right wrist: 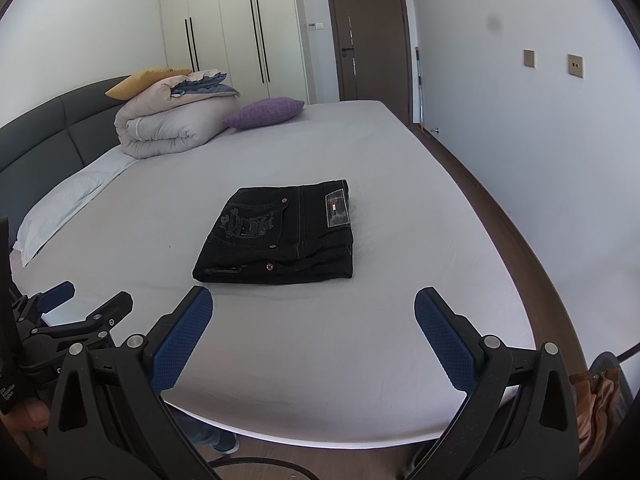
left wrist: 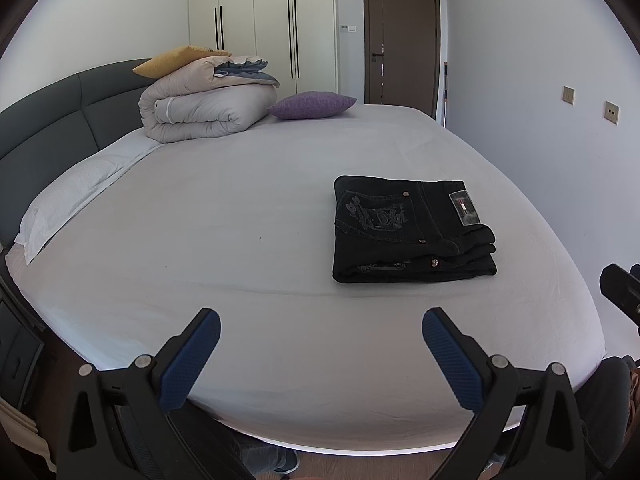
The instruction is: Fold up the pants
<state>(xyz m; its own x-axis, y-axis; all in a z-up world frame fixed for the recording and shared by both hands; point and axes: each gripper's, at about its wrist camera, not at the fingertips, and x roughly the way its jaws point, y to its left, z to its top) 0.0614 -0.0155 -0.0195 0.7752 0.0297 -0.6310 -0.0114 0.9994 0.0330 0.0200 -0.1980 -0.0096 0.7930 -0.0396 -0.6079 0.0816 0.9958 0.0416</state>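
Both hand-held grippers wide apart, empty: left [left wrist: 321,344], right [right wrist: 313,322] | pants [right wrist: 280,232] folded on bed [right wrist: 320,360]

black denim pants [right wrist: 276,236] with grey embroidery on a white bedsheet [right wrist: 320,340]; purple speckled cushion [right wrist: 264,113], mustard pillow [left wrist: 176,61], dark grey headboard [left wrist: 48,120], brown door [left wrist: 400,36]

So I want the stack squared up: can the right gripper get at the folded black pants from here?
Probably yes: the right gripper is open, and only bare sheet lies between it and the pants.
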